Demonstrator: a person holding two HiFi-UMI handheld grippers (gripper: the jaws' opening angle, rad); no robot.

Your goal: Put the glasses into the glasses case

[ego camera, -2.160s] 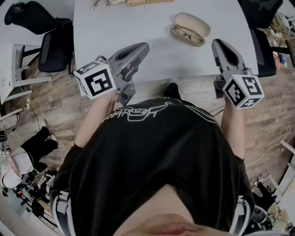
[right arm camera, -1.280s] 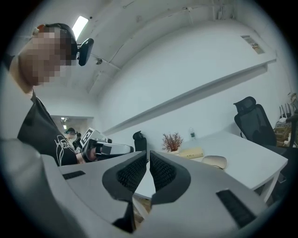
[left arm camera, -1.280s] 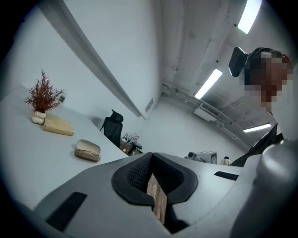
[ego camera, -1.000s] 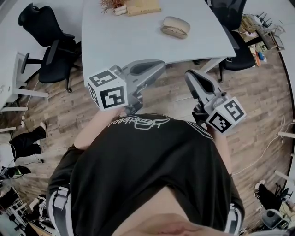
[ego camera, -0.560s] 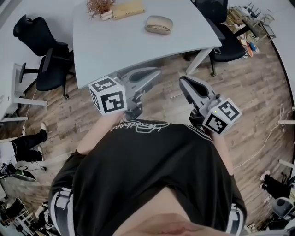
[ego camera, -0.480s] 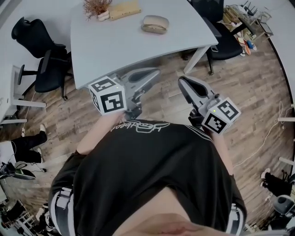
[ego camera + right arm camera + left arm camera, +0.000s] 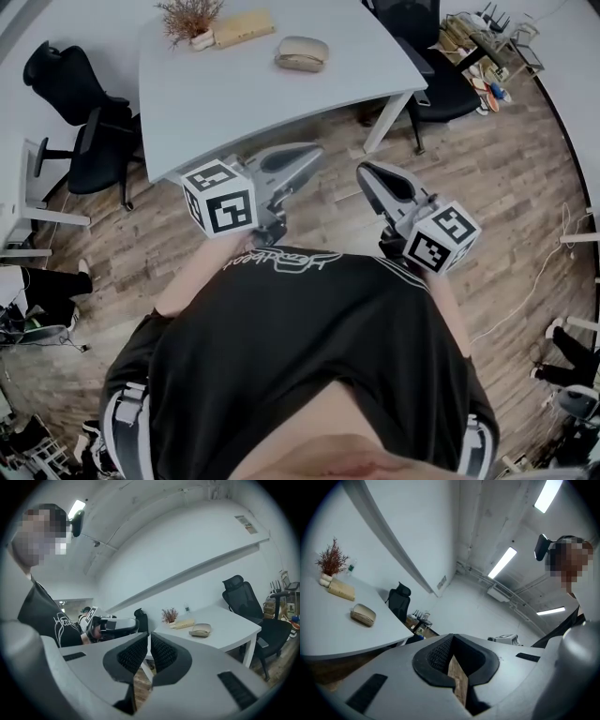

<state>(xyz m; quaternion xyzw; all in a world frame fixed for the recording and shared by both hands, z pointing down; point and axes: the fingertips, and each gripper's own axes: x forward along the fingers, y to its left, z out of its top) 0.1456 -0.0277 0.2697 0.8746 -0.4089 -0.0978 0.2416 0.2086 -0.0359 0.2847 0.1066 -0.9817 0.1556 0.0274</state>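
Tongs — left [image 7: 312, 152], right [image 7: 365, 172] (two, closed); one glasses case [image 7: 302, 53].

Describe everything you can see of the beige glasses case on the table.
The beige oval glasses case lies flat on the white table, towards its far side, right of a pale wooden block and a dried reddish sprig. Its domed top looks smooth and matte; a darker band runs along its near edge. Whether it is fully shut is too small to tell. Only the table touches it.

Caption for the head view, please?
Left gripper and right gripper, shut, empty, short of the table with the glasses case.
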